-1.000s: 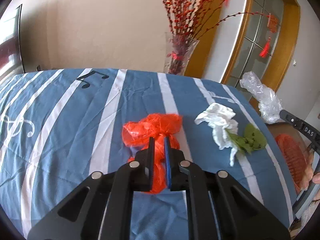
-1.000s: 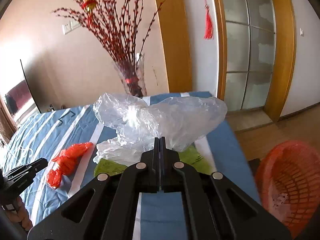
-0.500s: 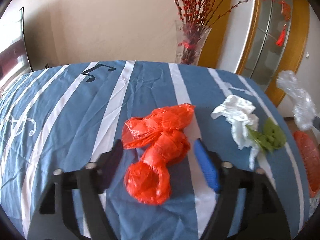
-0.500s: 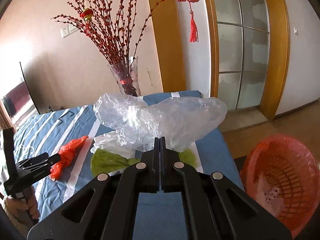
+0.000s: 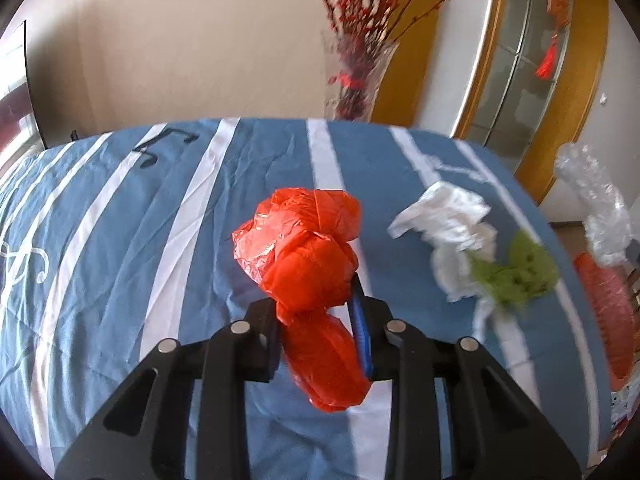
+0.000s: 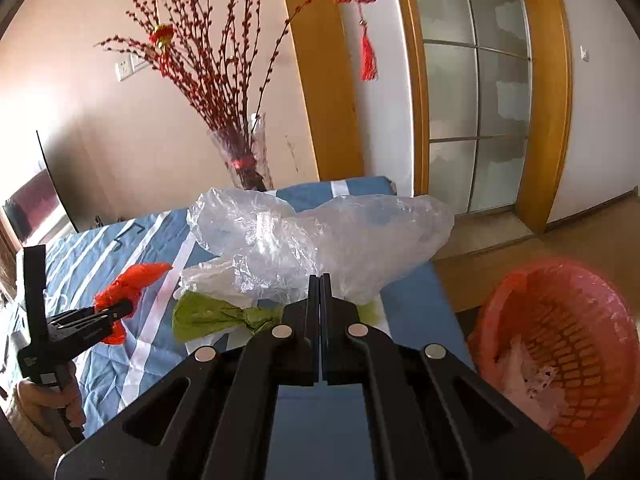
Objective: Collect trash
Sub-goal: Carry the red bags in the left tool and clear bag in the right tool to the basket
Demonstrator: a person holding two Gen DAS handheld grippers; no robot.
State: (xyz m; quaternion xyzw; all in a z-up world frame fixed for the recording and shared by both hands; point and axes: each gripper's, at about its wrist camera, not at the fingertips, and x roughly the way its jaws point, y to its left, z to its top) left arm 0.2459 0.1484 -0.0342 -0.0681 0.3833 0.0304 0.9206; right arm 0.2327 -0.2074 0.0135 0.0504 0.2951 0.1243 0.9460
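A crumpled red plastic bag (image 5: 304,248) lies on the blue striped tablecloth (image 5: 120,240). My left gripper (image 5: 312,300) straddles it, its jaws closing, and both pads press the bag's lower part. The right wrist view shows that same red bag (image 6: 132,280) in the left gripper (image 6: 120,308), held by a hand. My right gripper (image 6: 320,280) is shut on a clear plastic bag (image 6: 320,240), carried above the table's right end. The clear bag (image 5: 600,208) also shows at the right edge of the left wrist view.
A white crumpled wrapper (image 5: 452,220) and a green crumpled paper (image 5: 516,272) lie right of the red bag. An orange basket (image 6: 560,340) with some trash stands on the floor past the table's right end. A glass vase (image 6: 244,160) of red branches stands at the far edge.
My left jaws went from shut to wide open, then closed around the red bag as the gripper moved forward over it. The right gripper carried the clear bag rightward; more of the basket shows.
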